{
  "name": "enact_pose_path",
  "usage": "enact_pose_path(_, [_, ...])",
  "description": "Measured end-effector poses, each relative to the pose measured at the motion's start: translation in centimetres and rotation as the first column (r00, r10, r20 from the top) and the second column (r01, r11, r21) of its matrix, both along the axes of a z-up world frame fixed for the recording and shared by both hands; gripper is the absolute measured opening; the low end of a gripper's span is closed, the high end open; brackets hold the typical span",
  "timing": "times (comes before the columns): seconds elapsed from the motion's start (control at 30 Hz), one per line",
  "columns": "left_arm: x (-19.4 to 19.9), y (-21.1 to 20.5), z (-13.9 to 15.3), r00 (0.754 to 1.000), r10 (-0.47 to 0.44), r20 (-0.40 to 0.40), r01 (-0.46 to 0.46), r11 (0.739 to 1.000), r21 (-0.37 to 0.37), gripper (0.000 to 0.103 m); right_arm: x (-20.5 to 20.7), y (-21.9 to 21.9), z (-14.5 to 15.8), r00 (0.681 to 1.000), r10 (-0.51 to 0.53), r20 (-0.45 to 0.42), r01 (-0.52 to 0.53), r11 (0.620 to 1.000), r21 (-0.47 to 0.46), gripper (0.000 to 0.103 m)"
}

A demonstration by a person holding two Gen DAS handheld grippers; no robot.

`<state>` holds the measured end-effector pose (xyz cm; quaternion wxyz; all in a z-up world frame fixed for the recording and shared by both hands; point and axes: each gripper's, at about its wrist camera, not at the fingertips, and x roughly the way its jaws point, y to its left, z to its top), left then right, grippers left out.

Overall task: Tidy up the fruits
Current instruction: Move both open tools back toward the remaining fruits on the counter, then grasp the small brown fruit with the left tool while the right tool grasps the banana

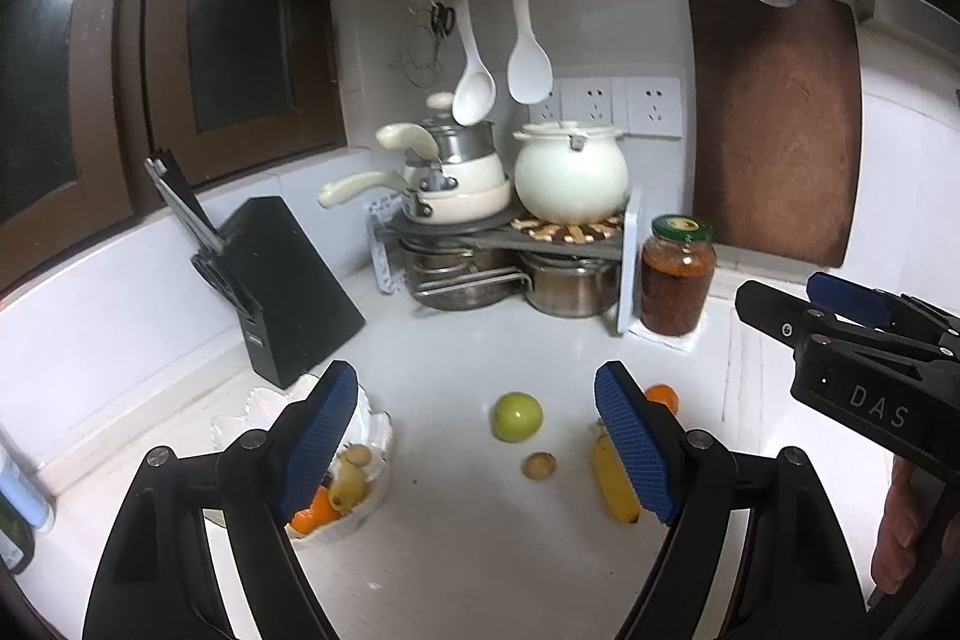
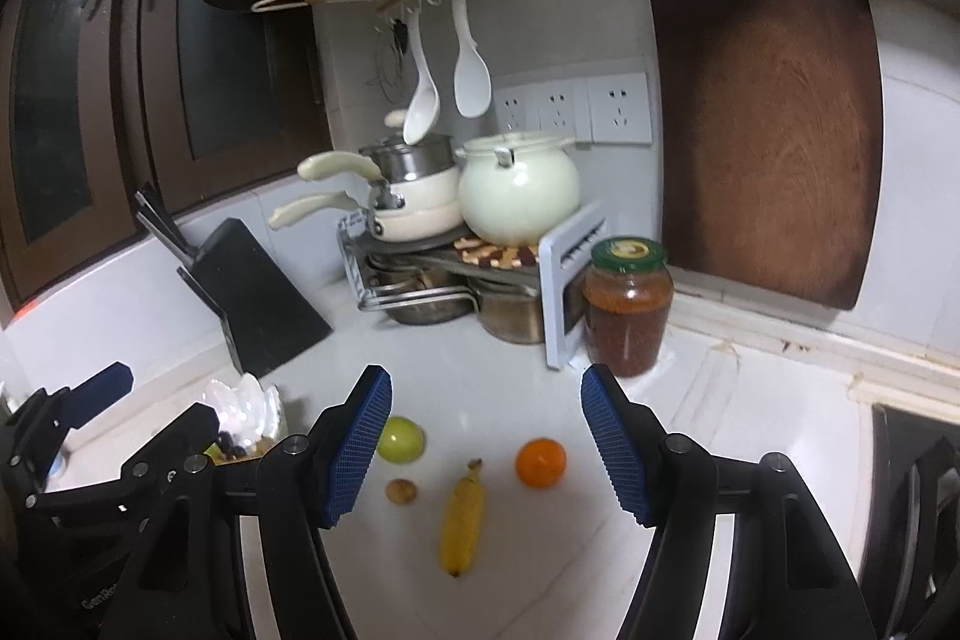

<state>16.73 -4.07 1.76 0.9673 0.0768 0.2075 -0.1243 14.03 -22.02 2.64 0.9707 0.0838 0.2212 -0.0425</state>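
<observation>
On the white counter (image 2: 516, 400), four loose fruits are seen: a green apple (image 2: 403, 438), a small brown fruit (image 2: 401, 491) just in front of it, a banana (image 2: 462, 520) lying lengthwise, and an orange (image 2: 540, 462) to the banana's right. None are touching. At the left, a glass bowl (image 1: 375, 436) is noted, already holding an orange, a yellow fruit and a small brown one. The left gripper (image 1: 480, 442) is held wide open above the counter, nothing gripped. The right gripper (image 2: 486, 439) is likewise spread wide and empty, with banana and orange framed between its pads. A knife block (image 1: 288, 286) and a jar (image 2: 627, 307) stand behind.
</observation>
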Motion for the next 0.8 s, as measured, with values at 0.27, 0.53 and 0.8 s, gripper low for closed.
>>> enact_pose_path(0.27, [0.8, -0.5, -2.5, 0.999, -0.026, -0.038, 0.027, 0.999, 0.028, 0.080, 0.6, -0.1, -2.2, 0.998, -0.003, -0.067, 0.003, 1.000, 0.003, 0.067])
enact_pose_path(0.53, [2.6, -0.7, -5.5, 0.993, -0.095, -0.073, 0.100, 0.994, 0.054, 0.075, 2.1, 0.5, -4.9, 0.990, 0.005, -0.139, -0.004, 1.000, 0.005, 0.067])
enact_pose_path(0.8, [5.1, -1.0, -8.7, 0.973, -0.172, -0.150, 0.186, 0.979, 0.081, 0.069, 4.1, 1.1, -7.5, 0.979, 0.003, -0.202, -0.002, 1.000, 0.008, 0.066])
